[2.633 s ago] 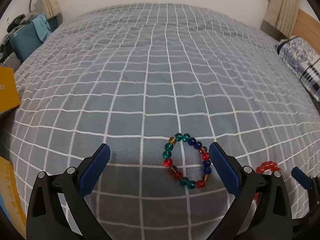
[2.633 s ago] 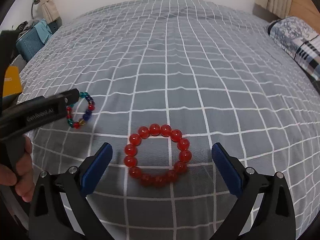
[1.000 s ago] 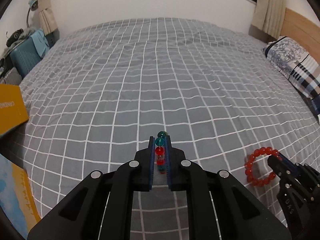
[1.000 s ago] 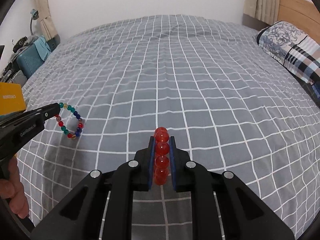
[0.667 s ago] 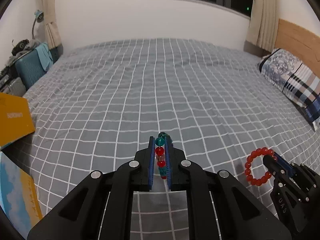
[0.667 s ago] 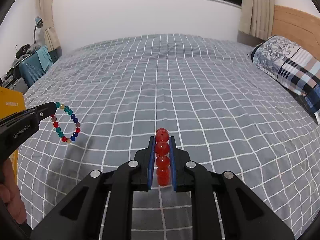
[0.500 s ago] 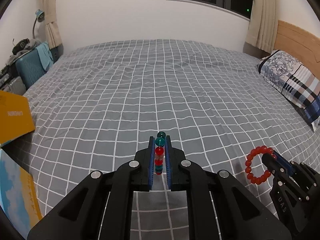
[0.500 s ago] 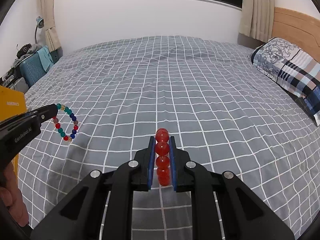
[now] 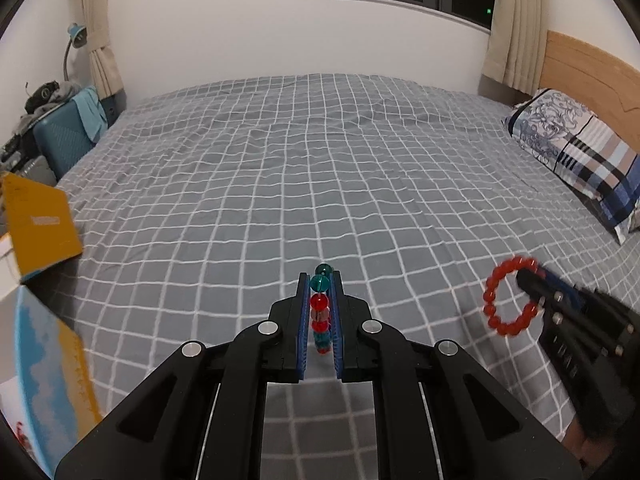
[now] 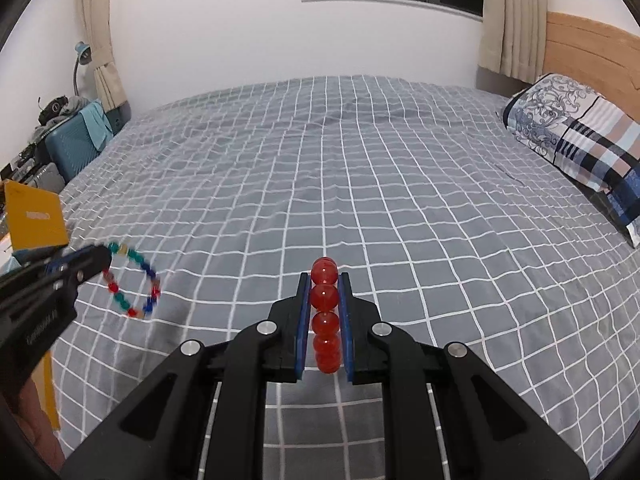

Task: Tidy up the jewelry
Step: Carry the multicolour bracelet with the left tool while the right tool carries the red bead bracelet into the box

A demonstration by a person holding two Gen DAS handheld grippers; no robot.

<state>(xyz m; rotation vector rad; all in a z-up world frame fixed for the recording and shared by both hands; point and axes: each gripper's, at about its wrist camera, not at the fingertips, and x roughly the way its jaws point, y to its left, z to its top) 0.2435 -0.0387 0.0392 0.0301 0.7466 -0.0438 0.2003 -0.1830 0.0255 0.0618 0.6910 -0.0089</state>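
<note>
Your left gripper (image 9: 320,300) is clamped on the multicoloured bracelet (image 9: 321,312), holding it edge-on between the blue pads (image 9: 305,320) above the bed (image 9: 320,160). From the right wrist view the rest of that bracelet (image 10: 132,280) hangs free as a loop off the gripper tip (image 10: 96,262), blurred. It looks light, and the beads are hard and glossy — likely to roll against the pads, while the cord between them is slack. You have it across a few beads on one side of the loop, which seems the sound place to hold.

Your right gripper (image 10: 325,304) is closed on the red bracelet (image 10: 326,312) in the same way, bigger round beads stacked between its pads, the free loop (image 9: 508,296) dangling clear of the bed. These smooth beads may slip sideways if you swing — carry both level. A yellow box (image 9: 36,220) sits at the left edge of the bed; whether it is the destination I cannot tell.
</note>
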